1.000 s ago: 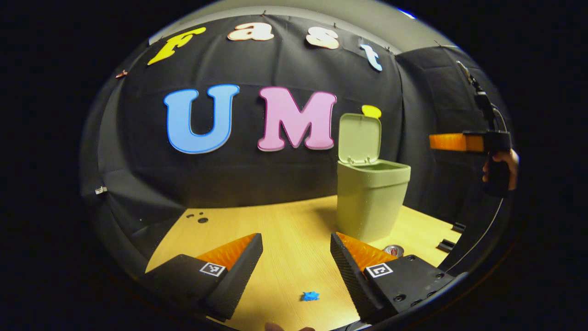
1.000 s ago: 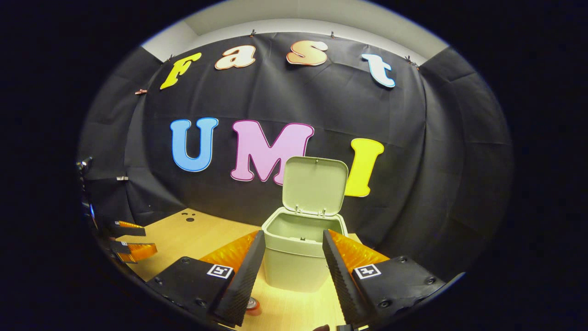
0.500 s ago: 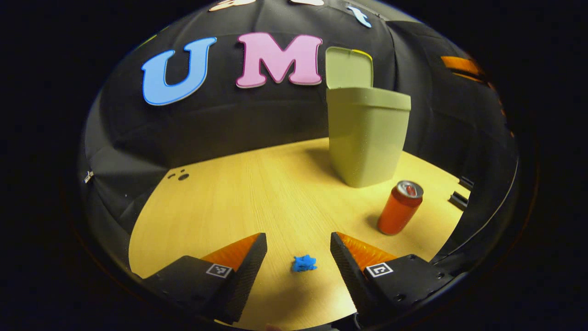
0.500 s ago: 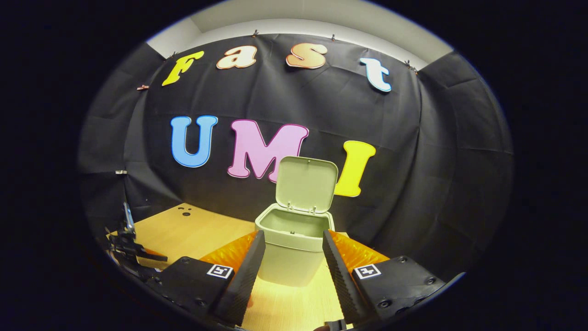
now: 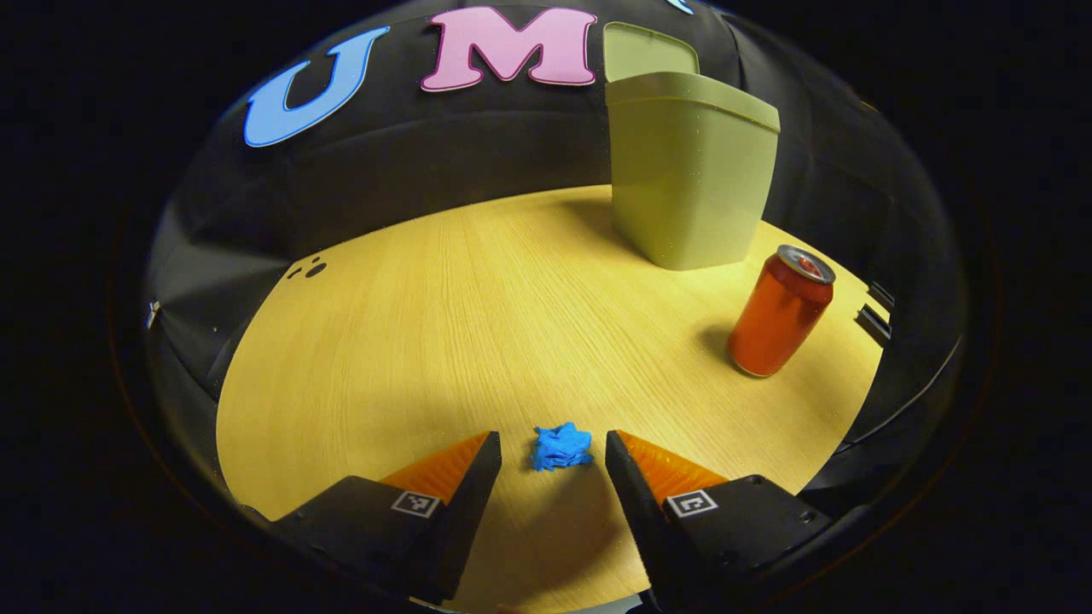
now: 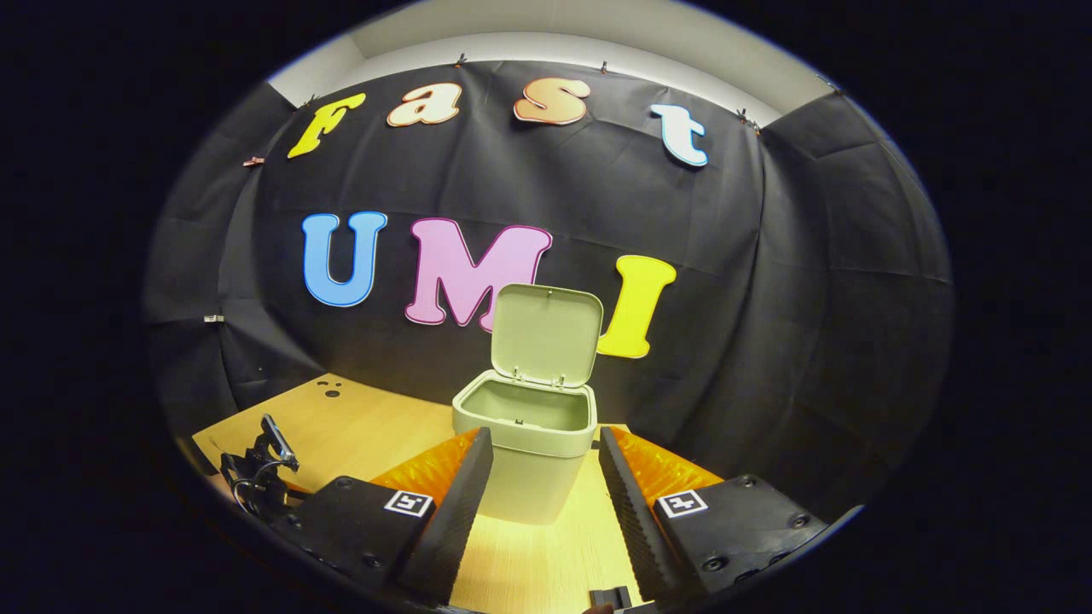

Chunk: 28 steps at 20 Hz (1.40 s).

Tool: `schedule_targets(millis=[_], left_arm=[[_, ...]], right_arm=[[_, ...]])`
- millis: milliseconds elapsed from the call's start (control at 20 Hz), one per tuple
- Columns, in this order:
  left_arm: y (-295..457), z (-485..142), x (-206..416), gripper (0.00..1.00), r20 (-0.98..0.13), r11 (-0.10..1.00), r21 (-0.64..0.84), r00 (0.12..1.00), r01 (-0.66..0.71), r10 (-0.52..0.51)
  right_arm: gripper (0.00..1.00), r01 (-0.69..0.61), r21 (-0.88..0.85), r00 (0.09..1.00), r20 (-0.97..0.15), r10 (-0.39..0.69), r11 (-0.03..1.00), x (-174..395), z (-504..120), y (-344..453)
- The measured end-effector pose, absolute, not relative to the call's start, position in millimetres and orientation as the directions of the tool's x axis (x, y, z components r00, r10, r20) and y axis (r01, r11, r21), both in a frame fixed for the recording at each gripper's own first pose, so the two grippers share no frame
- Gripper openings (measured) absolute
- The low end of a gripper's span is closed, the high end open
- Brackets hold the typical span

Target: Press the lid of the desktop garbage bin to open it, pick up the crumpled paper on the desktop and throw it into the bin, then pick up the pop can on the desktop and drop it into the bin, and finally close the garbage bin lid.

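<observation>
Between the spread left hand-held gripper (image 5: 544,448) fingertips, crumpled paper (image 5: 561,447), seemingly untouched

The left gripper view looks down from low, close over the tabletop (image 5: 444,324). The right gripper view sits higher (more level), facing the far wall. Both share the open bin (image 5: 691,170) (image 6: 529,435).

a staged recording booth, not a lived-in room — black cloth (image 6: 768,256) hangs as walls on all sides, clipped along the top under a pale ceiling strip (image 6: 554,43). a bare light-wood surface (image 5: 478,324) carries just a few props — a green desktop bin (image 6: 527,431), a pop can (image 5: 778,311), a crumpled paper (image 5: 561,447).
</observation>
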State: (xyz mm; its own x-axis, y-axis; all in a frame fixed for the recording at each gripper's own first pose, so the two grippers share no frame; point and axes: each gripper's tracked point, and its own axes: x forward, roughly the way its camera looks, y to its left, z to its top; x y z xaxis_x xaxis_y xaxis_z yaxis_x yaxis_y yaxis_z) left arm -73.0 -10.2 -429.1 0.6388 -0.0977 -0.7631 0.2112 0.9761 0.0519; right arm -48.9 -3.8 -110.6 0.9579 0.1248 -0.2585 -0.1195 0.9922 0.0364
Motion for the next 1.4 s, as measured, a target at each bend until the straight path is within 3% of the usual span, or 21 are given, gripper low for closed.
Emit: schedule_targets(millis=[200, 400, 500, 650, 1050, 1100, 1150, 1400], left_arm=[[-12, -443, -72, 0.76, -0.786, 0.975, 0.047, 0.610, 0.219, -0.100], [-13, -443, -70, 0.61, -0.786, 0.973, 0.040, 0.608, 0.226, -0.109], [-11, -442, -69, 0.49, -0.783, 0.973, 0.046, 0.613, 0.227, -0.106], [-9, -427, -67, 0.44, -0.763, 0.974, 0.027, 0.635, 0.224, -0.125], [-17, -315, -30, 0.42, -0.579, 0.982, -0.065, 0.795, 0.177, -0.181], [-20, -299, -22, 0.39, -0.550, 0.982, -0.075, 0.814, 0.175, -0.187], [-24, -282, -15, 0.42, -0.521, 0.980, -0.086, 0.831, 0.178, -0.197], [-50, -190, 23, 0.42, -0.349, 0.962, -0.152, 0.898, 0.229, -0.269]], right_arm=[[0.80, -0.108, 0.025, 0.956, -0.271, 0.111, 0.994, -51, -113, -10], [0.80, -0.099, 0.028, 0.956, -0.276, 0.102, 0.995, -53, -115, -14], [0.80, -0.099, 0.021, 0.956, -0.277, 0.101, 0.995, -54, -116, -14], [0.80, -0.100, 0.027, 0.954, -0.280, 0.103, 0.995, -57, -118, -12], [0.80, -0.135, 0.045, 0.950, -0.279, 0.142, 0.990, -55, -123, 9], [0.80, -0.139, 0.047, 0.949, -0.279, 0.147, 0.989, -55, -123, 11], [0.80, -0.143, 0.048, 0.948, -0.281, 0.151, 0.989, -55, -124, 14], [0.80, -0.151, 0.062, 0.940, -0.299, 0.162, 0.987, -64, -136, 22]])
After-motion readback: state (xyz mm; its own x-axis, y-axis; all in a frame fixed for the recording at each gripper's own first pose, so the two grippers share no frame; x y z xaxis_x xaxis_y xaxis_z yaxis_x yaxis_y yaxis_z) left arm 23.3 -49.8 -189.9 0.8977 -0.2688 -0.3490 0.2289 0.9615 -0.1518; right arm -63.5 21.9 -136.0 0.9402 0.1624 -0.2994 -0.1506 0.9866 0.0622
